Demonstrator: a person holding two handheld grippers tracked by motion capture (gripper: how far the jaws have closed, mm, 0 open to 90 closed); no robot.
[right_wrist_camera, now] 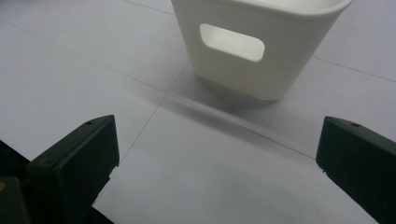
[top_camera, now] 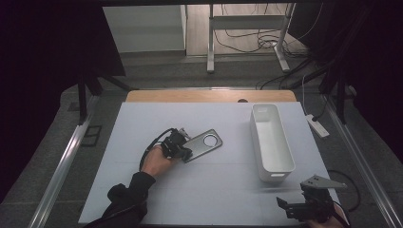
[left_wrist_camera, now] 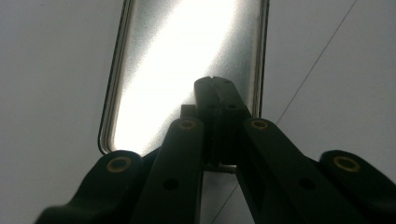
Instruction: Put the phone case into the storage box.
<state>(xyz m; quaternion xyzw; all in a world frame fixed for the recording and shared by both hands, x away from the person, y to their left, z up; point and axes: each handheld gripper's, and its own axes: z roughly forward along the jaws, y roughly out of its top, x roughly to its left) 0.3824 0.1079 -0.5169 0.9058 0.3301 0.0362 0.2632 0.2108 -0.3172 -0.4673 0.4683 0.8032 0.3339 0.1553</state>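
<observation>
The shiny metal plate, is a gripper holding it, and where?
The left gripper pinches the metal plate at its near short edge. The right gripper holds nothing.

You get a dim room with dark surrounds; light falls from above onto the white table (top_camera: 214, 190). In the left gripper view a broad glare washes out the metal plate (left_wrist_camera: 187, 60), and the near black jaws are soft. The white bin (right_wrist_camera: 261, 42) casts a gentle shadow toward you.
</observation>
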